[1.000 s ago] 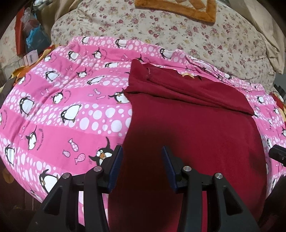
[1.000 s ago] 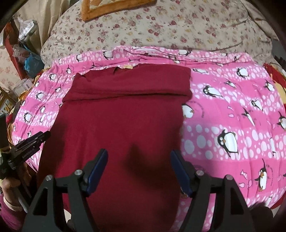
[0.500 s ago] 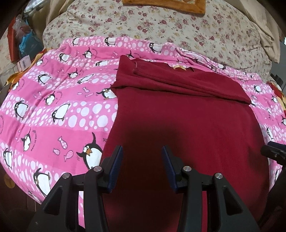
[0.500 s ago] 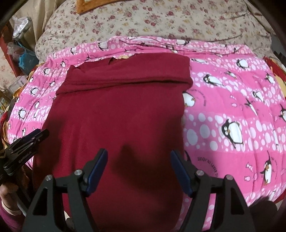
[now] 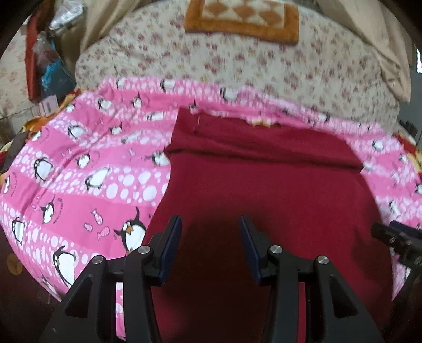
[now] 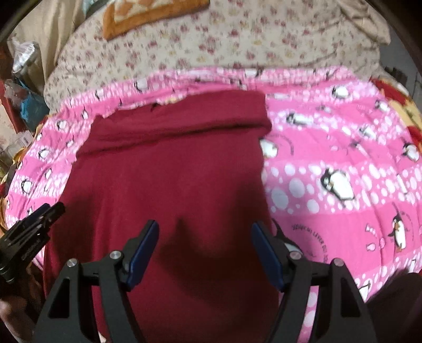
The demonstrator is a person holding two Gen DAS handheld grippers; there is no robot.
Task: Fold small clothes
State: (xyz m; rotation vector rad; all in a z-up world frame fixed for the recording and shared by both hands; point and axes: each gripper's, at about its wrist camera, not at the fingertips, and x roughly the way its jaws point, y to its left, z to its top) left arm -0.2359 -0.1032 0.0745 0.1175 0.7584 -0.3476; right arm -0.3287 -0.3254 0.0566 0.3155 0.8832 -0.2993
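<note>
A dark red garment [image 5: 263, 200] lies flat on a pink penguin-print blanket [image 5: 79, 184], its far end folded over into a band [image 6: 184, 118]. My left gripper [image 5: 209, 227] hovers over the garment's near left part, open, with nothing between its blue pads. My right gripper [image 6: 205, 228] hovers over the near right part [image 6: 184, 184], open wider and also empty. Each gripper shows in the other's view: the right gripper [image 5: 395, 237] at the right edge, the left gripper [image 6: 31, 227] at the left edge. The garment's near hem is hidden behind the gripper bodies.
A floral quilt [image 5: 263, 71] rises behind the blanket, with an orange-bordered mat [image 5: 242, 18] on it. Bags and boxes [image 5: 50, 71] are stacked at the far left. A red and yellow cloth [image 6: 395, 105] lies at the right. A person's hand [image 6: 10, 311] holds the left gripper.
Both views have tilted up, so the garment sits lower and more of the floral quilt shows. The left gripper has shifted a little over the garment. Both jaws stand as before.
</note>
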